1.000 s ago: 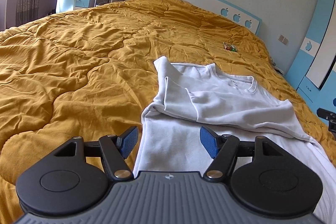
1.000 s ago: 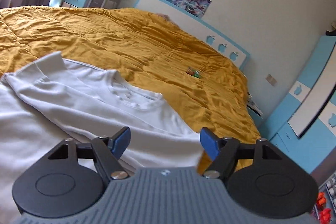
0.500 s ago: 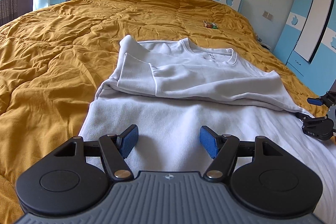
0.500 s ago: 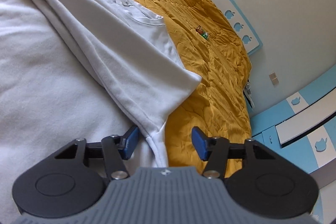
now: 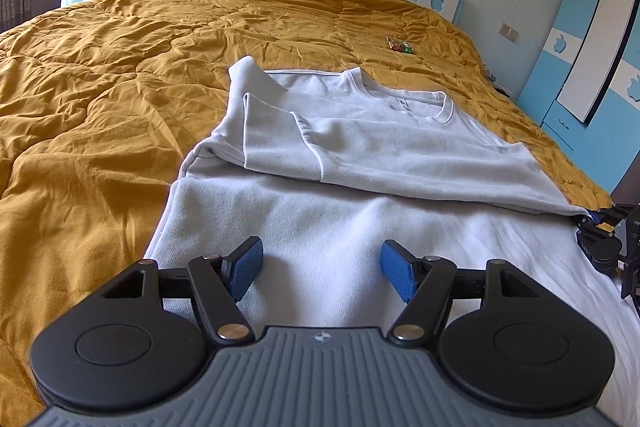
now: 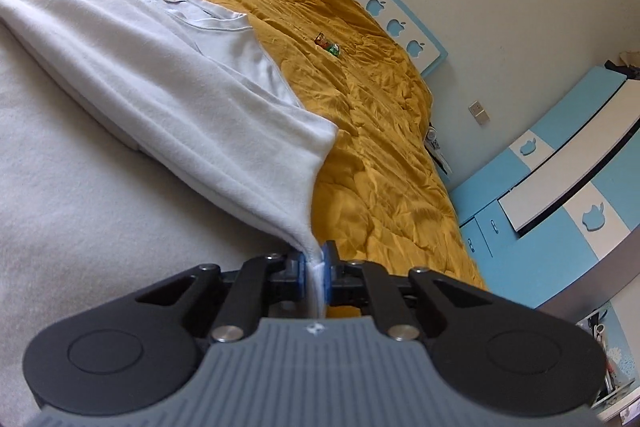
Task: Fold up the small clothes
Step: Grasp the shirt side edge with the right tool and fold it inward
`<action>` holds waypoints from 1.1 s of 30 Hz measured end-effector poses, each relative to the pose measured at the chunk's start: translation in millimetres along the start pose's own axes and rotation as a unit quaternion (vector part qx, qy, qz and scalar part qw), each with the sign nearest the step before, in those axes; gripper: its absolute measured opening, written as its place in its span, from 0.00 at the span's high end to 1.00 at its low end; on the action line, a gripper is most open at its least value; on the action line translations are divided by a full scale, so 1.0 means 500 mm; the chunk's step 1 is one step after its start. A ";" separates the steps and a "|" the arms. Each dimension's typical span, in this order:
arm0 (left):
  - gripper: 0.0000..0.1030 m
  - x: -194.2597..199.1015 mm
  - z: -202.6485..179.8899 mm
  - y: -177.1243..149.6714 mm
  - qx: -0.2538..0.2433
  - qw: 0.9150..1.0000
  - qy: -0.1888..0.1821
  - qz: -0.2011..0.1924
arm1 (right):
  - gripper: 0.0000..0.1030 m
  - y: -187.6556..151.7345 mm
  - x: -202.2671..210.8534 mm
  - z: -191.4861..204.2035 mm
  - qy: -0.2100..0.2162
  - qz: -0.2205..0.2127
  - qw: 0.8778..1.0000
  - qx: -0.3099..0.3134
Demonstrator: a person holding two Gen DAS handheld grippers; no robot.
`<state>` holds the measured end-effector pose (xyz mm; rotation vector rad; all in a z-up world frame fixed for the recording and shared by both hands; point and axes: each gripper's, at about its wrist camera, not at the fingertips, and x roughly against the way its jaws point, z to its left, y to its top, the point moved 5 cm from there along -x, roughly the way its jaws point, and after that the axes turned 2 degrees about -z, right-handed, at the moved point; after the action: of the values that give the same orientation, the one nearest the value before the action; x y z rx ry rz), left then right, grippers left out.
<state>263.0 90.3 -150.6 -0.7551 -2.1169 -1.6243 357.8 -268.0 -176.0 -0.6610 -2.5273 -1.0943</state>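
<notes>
White sweatshirt edge pinched in right gripper jaws; left gripper jaws wide above it.

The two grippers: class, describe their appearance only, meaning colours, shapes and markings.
The left gripper and right gripper look alike. Each has a grey ribbed body with a small round emblem at its front edge, two black teardrop-shaped plates bearing raised discs, black linkage arms with silver pivot pins, and fingers tipped with blue textured pads. No cables or sleeves show.
</notes>
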 end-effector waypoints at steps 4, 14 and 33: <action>0.23 0.000 0.008 0.001 0.007 1.000 -0.007 0.000 | 1.00 -0.011 -0.010 -0.008 0.013 0.019 0.999 -0.049; 0.23 0.003 0.006 0.001 0.001 1.000 -0.007 0.002 | 0.95 -0.020 0.057 -0.075 0.107 0.035 0.987 -0.119; 0.21 -0.001 0.003 -0.011 -0.014 1.000 -0.004 -0.004 | 0.95 -0.046 -0.018 -0.099 0.169 0.063 0.948 -0.263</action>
<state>260.2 90.8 -155.4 -0.7631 -2.1092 -1.6603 358.1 -321.4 -161.0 -0.6788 -1.8831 -1.6885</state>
